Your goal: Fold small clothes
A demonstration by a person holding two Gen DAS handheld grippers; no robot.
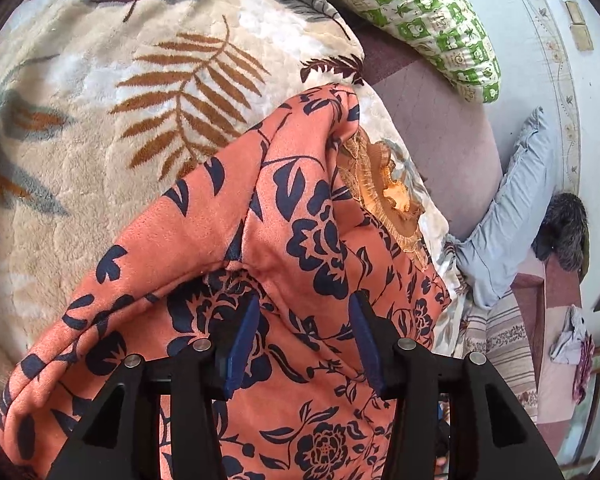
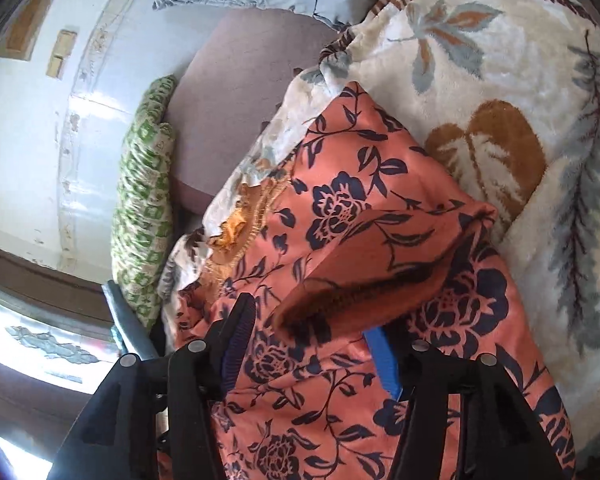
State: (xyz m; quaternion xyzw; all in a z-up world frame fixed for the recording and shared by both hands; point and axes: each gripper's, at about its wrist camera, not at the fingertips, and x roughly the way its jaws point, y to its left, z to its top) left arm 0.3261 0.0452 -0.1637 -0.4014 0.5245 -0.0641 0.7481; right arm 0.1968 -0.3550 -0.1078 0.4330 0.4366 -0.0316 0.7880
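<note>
While both of my tools hang over the bed, the small garment (image 1: 228, 240), a salmon cloth printed with navy flowers, lies in a loose heap on the cream leaf-pattern blanket (image 1: 100, 128), near the blanket's edge, where a mauve sheet (image 1: 440, 128) shows beyond.

My left tool (image 1: 304, 328) has its jaws spread, blue pads apart, cloth visible between them and nothing pinched; whether the tips touch the fabric I cannot tell. My right tool (image 2: 312, 344) is also spread. A turned-over flap (image 2: 372, 264) of the garment showing its duller reverse rises between its fingers and hides part of the right-hand pad, but I see no clamping on it.

Risks as I judge them: the cloth is bunched in several layers, so closing either tool here could take two or three plies instead of one edge, and the fold would come out lumpy. The plush blanket is soft, so a deep pinch may catch its pile and drag it along with the garment. That raised flap may flop back when released, undoing the crease. An orange lacy piece (image 1: 388, 188) lies just beside the garment and could be snagged by a sweeping move.
</note>
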